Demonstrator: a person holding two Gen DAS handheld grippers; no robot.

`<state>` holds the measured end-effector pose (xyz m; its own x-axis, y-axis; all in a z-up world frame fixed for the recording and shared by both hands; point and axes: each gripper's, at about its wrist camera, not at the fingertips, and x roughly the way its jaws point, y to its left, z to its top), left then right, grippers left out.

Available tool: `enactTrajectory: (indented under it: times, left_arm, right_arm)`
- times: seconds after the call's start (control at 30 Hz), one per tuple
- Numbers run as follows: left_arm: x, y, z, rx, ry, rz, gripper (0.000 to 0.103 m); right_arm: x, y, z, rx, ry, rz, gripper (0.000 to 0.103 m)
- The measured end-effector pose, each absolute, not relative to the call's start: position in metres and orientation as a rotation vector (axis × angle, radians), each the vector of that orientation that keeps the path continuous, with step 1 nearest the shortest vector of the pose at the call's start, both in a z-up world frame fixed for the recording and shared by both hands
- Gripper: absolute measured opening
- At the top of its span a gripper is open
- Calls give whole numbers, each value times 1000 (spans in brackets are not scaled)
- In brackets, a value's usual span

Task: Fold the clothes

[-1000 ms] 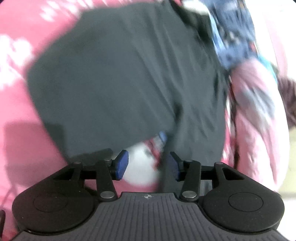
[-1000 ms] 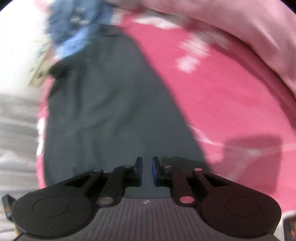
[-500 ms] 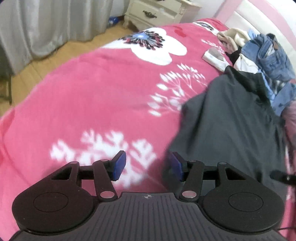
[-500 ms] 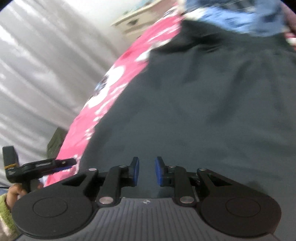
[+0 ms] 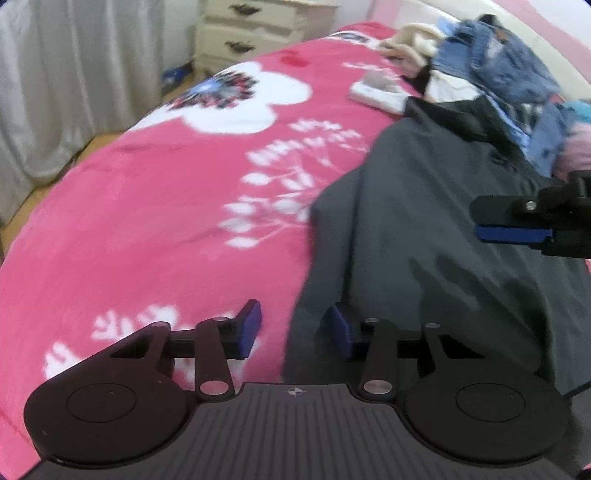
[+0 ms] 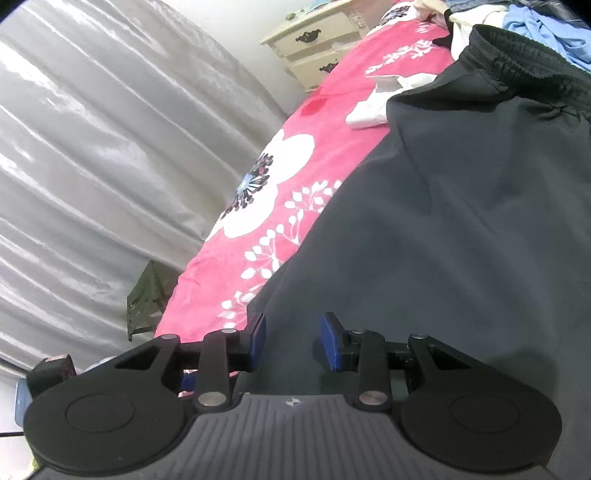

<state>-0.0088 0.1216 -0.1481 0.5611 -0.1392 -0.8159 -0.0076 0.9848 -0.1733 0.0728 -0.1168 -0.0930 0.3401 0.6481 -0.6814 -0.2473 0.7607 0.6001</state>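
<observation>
You've got the trousers (image 5: 424,229) flat on the bed (image 5: 155,221), clothes pile (image 5: 491,62) just behind their waistband, nightstand (image 5: 255,26) beyond the bed's far edge, curtain (image 6: 92,147) to its left.

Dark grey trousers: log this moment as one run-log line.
dark grey trousers: spread on pink floral blanket | left claw: closing, empty, at trouser edge | right claw: opening, empty, over trousers

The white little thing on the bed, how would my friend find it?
Start at the pink flowered blanket covering the bed. Follow the dark grey garment up toward the clothes pile. Just off its top corner lies the small white folded cloth, alone and flat on the blanket, unlike the heaped clothes.
</observation>
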Motion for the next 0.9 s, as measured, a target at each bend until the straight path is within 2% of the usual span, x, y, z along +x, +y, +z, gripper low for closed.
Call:
enactTrajectory:
  times: [0.07,0.1,0.13,0.2,0.3,0.4,0.5,0.6,0.67,0.7,0.73,0.8,0.9]
  left_arm:
    - [-3,111,-151,-114,958,-81,31]
    - [0,105,-154,-85,955,-70,13]
    - [2,101,-155,-72,944,-51,3]
    - [5,94,-151,-82,919,-14,0]
    - [-5,73,-122,-61,797,-40,0]
    - [-33,26,-85,82,624,-198,0]
    - [-60,-30,-82,281,580,-443,0]
    - [-79,-70,-111,460,663,-599,9]
    - [-88,-76,-121,503,719,-651,12]
    - [-91,-72,-120,478,736,-666,15]
    - [-94,-67,-118,452,751,-681,24]
    - [-93,-51,-111,367,813,-676,32]
    - [-88,-22,-103,236,895,-641,32]
  right_arm:
    - [68,-122,-95,435,1083,591,37]
    - [66,-126,-97,437,1086,575,37]
    - [65,-130,-98,440,1090,558,37]
    - [58,-144,-98,449,1085,521,37]
    - [46,-175,-91,466,1047,455,37]
    - [32,-211,-82,490,1001,373,37]
    - [23,-246,-76,512,959,293,37]
    - [17,-273,-82,526,973,218,37]
    - [13,-284,-85,532,990,193,37]
    - [11,-289,-86,532,996,186,37]
    - [9,-291,-87,525,995,192,37]
    - [8,-292,-90,516,999,208,37]
    - [8,-285,-92,505,1005,245,37]
